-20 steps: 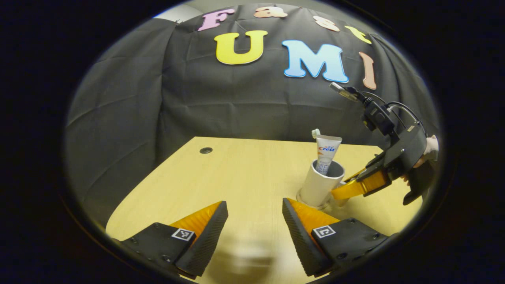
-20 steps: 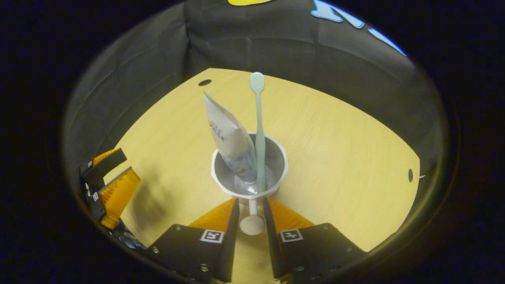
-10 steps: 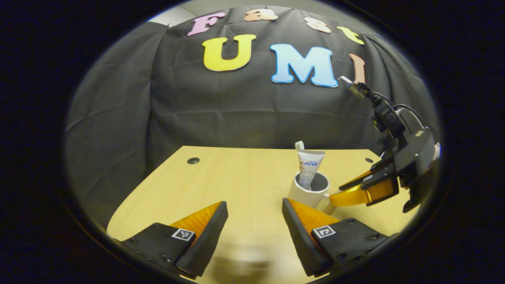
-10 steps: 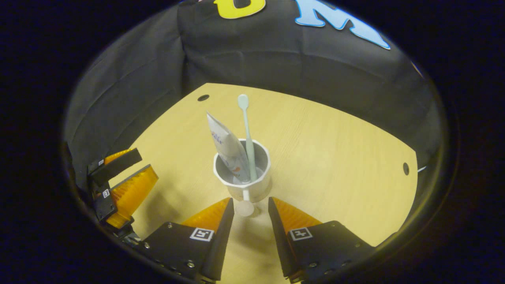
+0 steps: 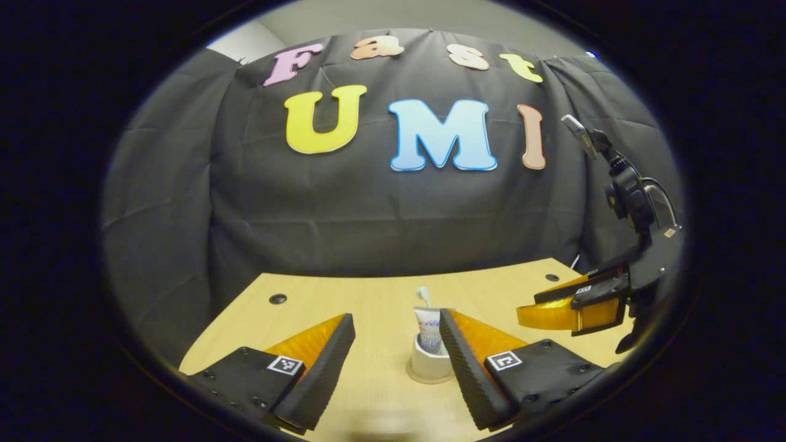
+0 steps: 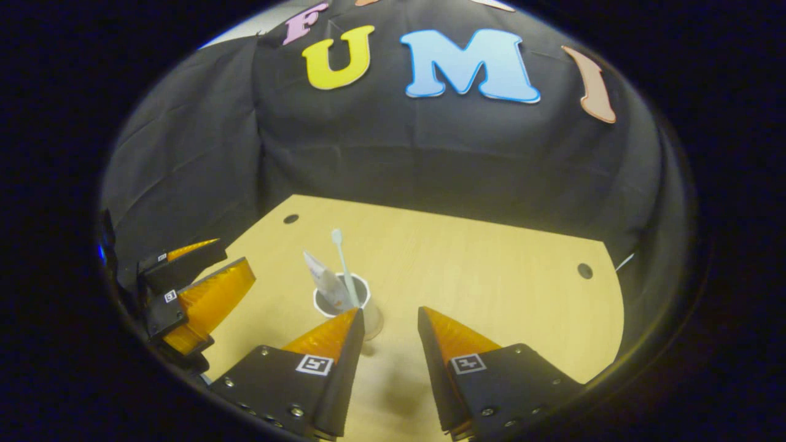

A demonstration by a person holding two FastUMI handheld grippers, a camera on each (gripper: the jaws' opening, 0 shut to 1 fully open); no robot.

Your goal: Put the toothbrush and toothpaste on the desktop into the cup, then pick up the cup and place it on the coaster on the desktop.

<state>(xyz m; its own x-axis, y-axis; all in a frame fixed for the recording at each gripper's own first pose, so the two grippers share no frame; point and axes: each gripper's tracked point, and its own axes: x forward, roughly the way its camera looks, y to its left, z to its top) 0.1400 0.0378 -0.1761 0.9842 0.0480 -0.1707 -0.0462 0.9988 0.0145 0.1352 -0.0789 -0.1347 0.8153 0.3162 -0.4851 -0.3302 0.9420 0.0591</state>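
Observation:
A white cup (image 5: 430,363) stands upright on a round tan coaster (image 5: 416,377) on the wooden desktop (image 5: 368,301). In it stand a white toothpaste tube (image 5: 428,326) and a pale toothbrush (image 5: 422,294), head up. My left gripper (image 5: 396,344) is open and held back from the cup, nothing between its fingers. My right gripper (image 6: 388,325) is open too, above and behind the cup (image 6: 353,298), with the toothpaste (image 6: 325,283) and toothbrush (image 6: 341,258) leaning in it. The right gripper (image 5: 571,307) hovers right of the cup; the left gripper (image 6: 196,288) hovers at its left.
The desktop (image 6: 491,276) has cable holes near its far corners (image 6: 290,218) (image 6: 584,271). Black cloth walls the booth behind and beside the desk. Cables and a mount rise from the right gripper's body (image 5: 626,190).
The right gripper let go of the cup's handle, opened and drew back upward. The left gripper also pulled back. The cup now looks smaller and stands alone on the coaster.

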